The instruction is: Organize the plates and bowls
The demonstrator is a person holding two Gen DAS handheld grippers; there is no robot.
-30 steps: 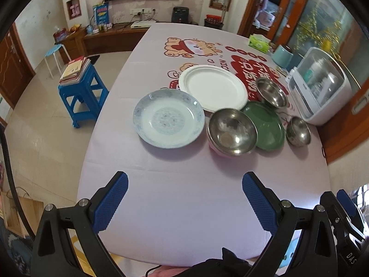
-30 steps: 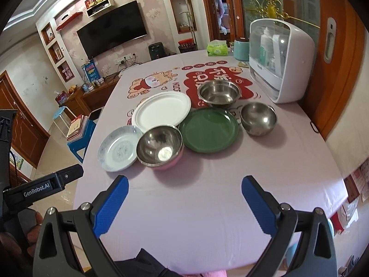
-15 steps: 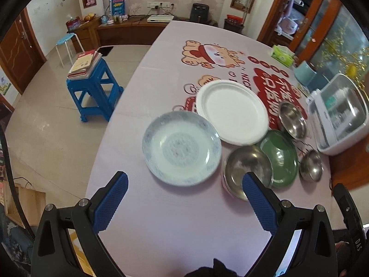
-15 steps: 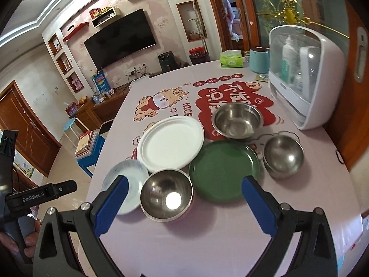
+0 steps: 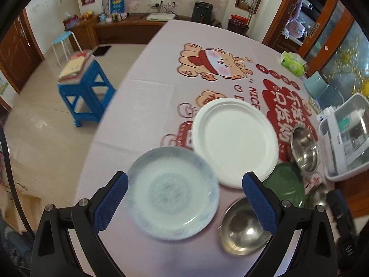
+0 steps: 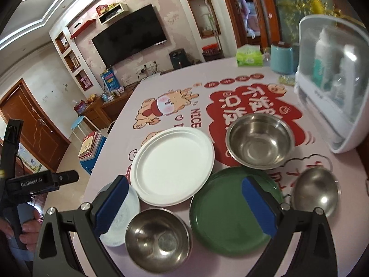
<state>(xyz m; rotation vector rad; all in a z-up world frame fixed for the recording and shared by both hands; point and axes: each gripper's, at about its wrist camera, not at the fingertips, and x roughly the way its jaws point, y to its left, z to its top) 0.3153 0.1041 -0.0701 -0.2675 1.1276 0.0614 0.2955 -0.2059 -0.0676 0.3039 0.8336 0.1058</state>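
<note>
Left wrist view. Blue stool upper left, books stacked on it. Left gripper at the bottom, jaws wide apart, clamped on nothing; blue-patterned plate lies framed between its fingers, blurred. White plate centre right, its rim just beside the patterned one. Metal bowl lower right, partly behind the right finger.

Right wrist view. A hand at the lower left edge grips the other tool's handle. Right gripper jaws wide apart, empty. Green plate lower centre right on the tablecloth. Large metal bowl above it; small metal bowl to its right. White dish cabinet at the right edge.
</note>
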